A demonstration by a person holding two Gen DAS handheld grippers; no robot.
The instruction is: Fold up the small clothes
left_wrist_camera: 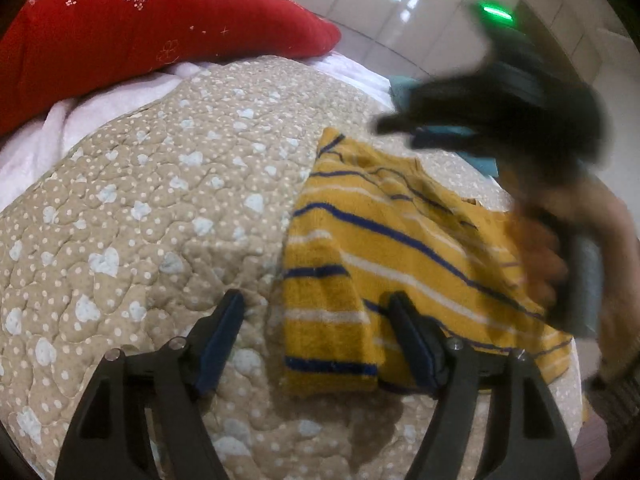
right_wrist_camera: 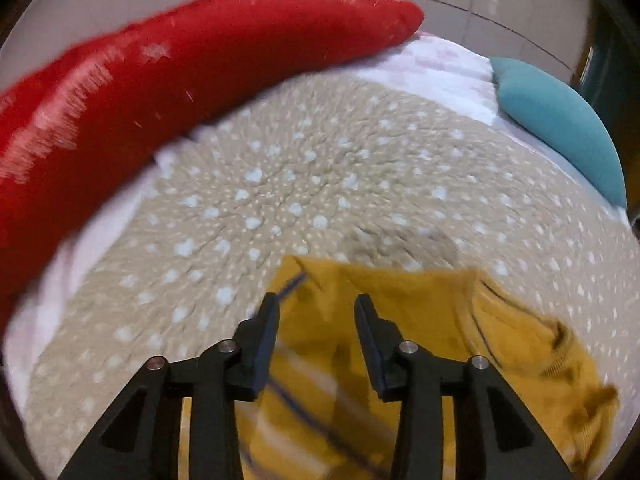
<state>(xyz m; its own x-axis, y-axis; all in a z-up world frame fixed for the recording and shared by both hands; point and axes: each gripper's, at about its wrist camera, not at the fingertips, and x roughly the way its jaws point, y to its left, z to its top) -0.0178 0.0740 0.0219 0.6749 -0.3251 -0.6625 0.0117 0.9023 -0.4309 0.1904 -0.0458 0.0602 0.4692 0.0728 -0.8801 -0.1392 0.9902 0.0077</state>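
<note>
A small yellow garment with blue and white stripes [left_wrist_camera: 384, 240] lies on the beige quilt [left_wrist_camera: 160, 200], partly folded with a sleeve lying over its body. My left gripper [left_wrist_camera: 318, 300] is open and empty, low over the garment's left lower edge. My right gripper [right_wrist_camera: 316, 304] is open and empty above the garment [right_wrist_camera: 400, 320]; the view is motion-blurred. It shows as a dark blur with the hand in the left wrist view [left_wrist_camera: 500, 120], above the garment's far right side.
A red flowered pillow [left_wrist_camera: 140, 28] lies at the back left on a pale pink sheet [left_wrist_camera: 100, 108]. A teal cushion [right_wrist_camera: 560, 120] lies at the back right. A tiled wall [left_wrist_camera: 400, 8] stands behind the bed.
</note>
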